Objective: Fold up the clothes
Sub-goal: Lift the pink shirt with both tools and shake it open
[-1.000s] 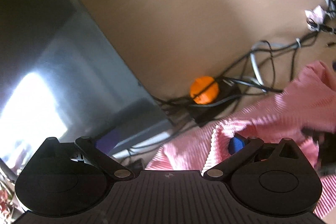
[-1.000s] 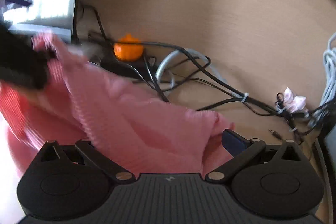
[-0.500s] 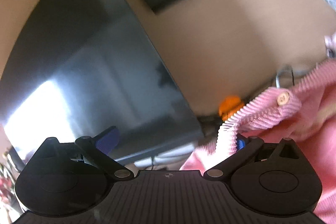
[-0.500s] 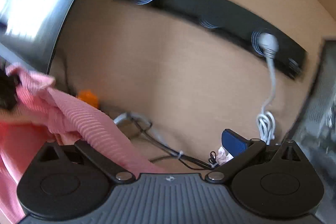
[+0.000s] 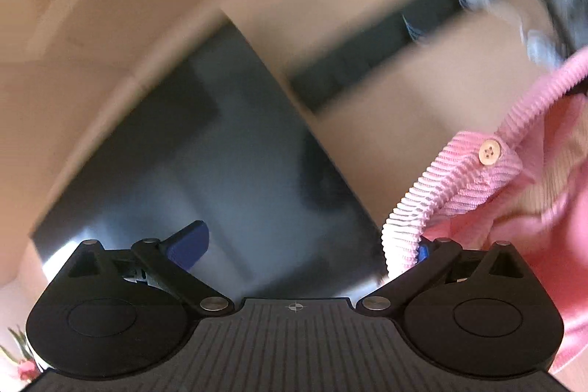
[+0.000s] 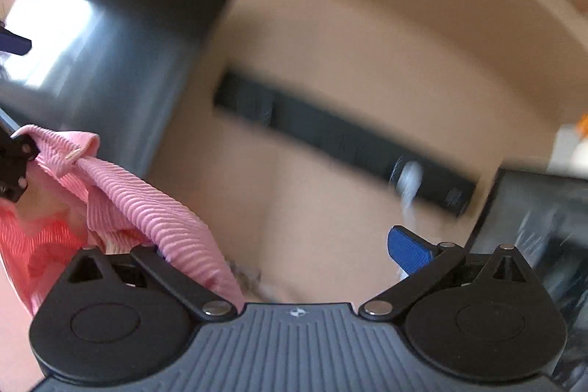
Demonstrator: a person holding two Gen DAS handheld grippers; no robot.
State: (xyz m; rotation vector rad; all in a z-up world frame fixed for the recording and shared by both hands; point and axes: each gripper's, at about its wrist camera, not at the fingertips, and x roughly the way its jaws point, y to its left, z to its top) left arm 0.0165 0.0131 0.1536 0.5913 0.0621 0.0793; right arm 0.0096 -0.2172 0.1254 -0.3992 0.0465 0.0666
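Pink ribbed garment (image 5: pixel 463 193) strung up between two wide-spread grippers, both views blurred.

Left gripper (image 5: pixel 305 245) stands wide: one blue pad (image 5: pixel 189 243) is bare against the dark monitor (image 5: pixel 205 171), the other sits against the knit's ribbed edge, just below the garment's pale button (image 5: pixel 490 152). Right gripper (image 6: pixel 290 245) is spread too, its blue pad (image 6: pixel 408 250) free, the cloth draped over its opposite finger. No pinch shows on either. Beside the monitor, a black power strip (image 6: pixel 330 138) runs along the tan wall (image 6: pixel 330 43).
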